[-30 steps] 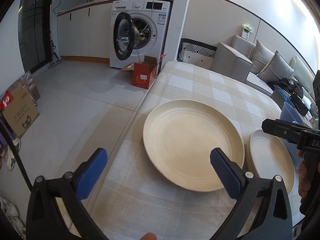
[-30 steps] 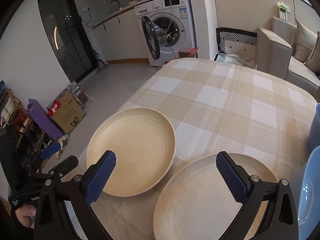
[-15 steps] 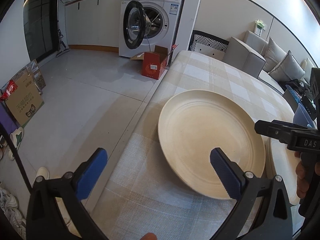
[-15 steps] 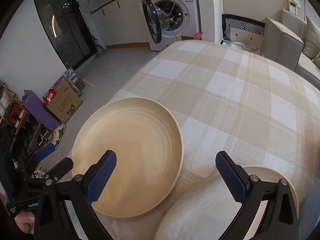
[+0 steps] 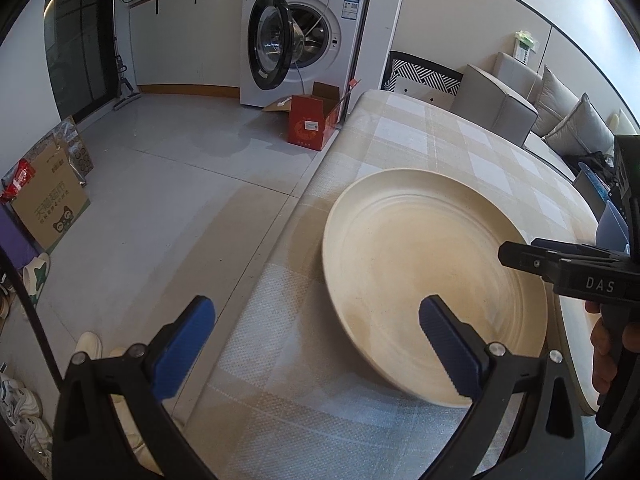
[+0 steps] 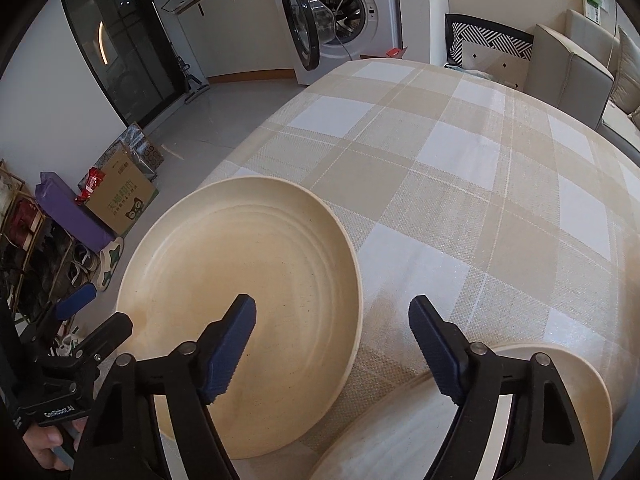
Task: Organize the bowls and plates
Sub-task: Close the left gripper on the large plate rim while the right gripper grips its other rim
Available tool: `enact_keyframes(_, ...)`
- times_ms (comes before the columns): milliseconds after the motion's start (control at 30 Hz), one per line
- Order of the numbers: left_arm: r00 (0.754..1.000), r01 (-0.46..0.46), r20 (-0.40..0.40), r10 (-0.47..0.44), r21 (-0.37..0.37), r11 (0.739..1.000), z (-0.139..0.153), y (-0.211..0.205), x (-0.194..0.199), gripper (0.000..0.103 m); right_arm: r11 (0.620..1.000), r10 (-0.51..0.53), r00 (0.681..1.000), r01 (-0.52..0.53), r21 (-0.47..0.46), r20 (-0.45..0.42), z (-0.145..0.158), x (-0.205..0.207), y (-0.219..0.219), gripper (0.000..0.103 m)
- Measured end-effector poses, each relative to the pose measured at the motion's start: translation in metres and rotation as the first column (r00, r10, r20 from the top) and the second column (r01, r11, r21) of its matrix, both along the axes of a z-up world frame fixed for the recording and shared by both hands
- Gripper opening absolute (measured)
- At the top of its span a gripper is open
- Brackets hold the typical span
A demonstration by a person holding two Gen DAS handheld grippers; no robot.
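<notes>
We see the R gripper [image 6: 332, 346], ribbed blue pads closing w/ nothing pinched, astride the rim of a round ridged cream plate [image 6: 256, 280] on checked woven cloth [image 6: 460, 184]; L gripper [image 5: 316, 354] gapes empty, plate beyond its R pad

A white washing machine [image 5: 304, 40], door open, stands at top centre against white cabinets [image 5: 188, 36]. Grey tiled floor [image 5: 160, 184] fills the left; a grey sofa [image 5: 560, 120] lines the upper right wall.
</notes>
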State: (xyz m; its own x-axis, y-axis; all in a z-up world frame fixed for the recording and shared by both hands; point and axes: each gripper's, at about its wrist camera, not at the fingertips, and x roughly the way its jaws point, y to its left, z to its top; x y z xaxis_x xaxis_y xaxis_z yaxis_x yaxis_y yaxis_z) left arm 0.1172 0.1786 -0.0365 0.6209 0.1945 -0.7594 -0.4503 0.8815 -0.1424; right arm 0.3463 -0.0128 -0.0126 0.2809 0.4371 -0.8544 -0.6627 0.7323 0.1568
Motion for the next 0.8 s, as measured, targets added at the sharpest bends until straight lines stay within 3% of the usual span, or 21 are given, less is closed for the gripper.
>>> enact_keyframes(133, 1.000, 0.003, -0.006, -0.003, 0.009, 1.000, -0.0004, -0.0018, 0.0021, 0.100, 1.000, 0.007, 1.000, -0.007, -0.007, 0.006, 0.0003, -0.0007, 0.0017, 0.074)
enact_keyframes(300, 1.000, 0.015, -0.018, -0.014, 0.017, 1.000, -0.0026, -0.0046, 0.0054, 0.089, 1.000, 0.014, 1.000, -0.014, -0.016, 0.005, -0.0010, -0.0021, 0.0036, 0.066)
enact_keyframes(567, 0.999, 0.039, -0.030, -0.039, -0.014, 0.999, -0.0075, -0.0056, 0.0082, 0.051, 0.999, 0.028, 1.000, -0.028, -0.027, 0.001, -0.0022, -0.0043, 0.0086, 0.055)
enact_keyframes(800, 0.997, 0.067, -0.025, -0.068, -0.036, 0.997, -0.0097, -0.0104, 0.0104, 0.035, 0.999, 0.020, 1.000, -0.020, -0.032, 0.019, -0.0011, -0.0053, 0.0092, 0.039)
